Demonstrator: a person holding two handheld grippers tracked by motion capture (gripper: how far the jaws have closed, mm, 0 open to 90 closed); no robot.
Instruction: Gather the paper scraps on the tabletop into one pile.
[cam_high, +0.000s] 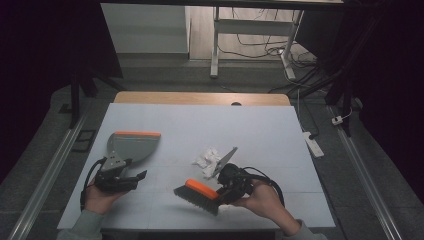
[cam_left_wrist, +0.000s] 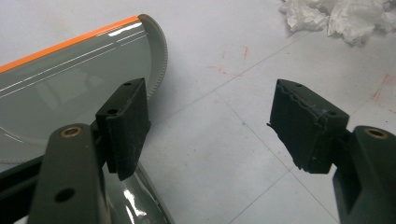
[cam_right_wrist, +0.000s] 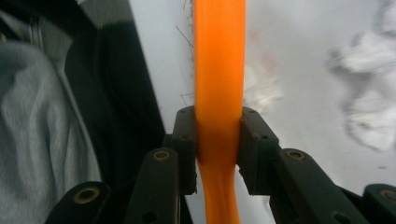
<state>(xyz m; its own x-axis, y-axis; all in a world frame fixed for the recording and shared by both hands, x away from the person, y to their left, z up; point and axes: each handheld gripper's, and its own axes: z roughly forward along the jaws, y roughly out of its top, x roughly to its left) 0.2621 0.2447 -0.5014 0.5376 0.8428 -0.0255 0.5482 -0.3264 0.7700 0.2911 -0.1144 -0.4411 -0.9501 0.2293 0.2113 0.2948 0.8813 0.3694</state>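
Right gripper view: right hand-held gripper (cam_right_wrist: 218, 140) pinches the brush's orange handle (cam_right_wrist: 219, 70); crumpled paper (cam_right_wrist: 369, 116) lies beyond.

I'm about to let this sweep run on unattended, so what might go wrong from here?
The left gripper is open beside the dustpan, not gripping it, so a push from the brush may slide it. The crumpled paper is light and may scatter. The right gripper pinches only the narrow orange handle, which could twist.

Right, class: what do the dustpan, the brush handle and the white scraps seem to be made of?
Dustpan: likely grey moulded plastic, glossy, since it shows streaky reflections.
Brush handle: probably smooth orange plastic with an even sheen.
White scraps: crumpled and matte, so tissue or paper by the look.
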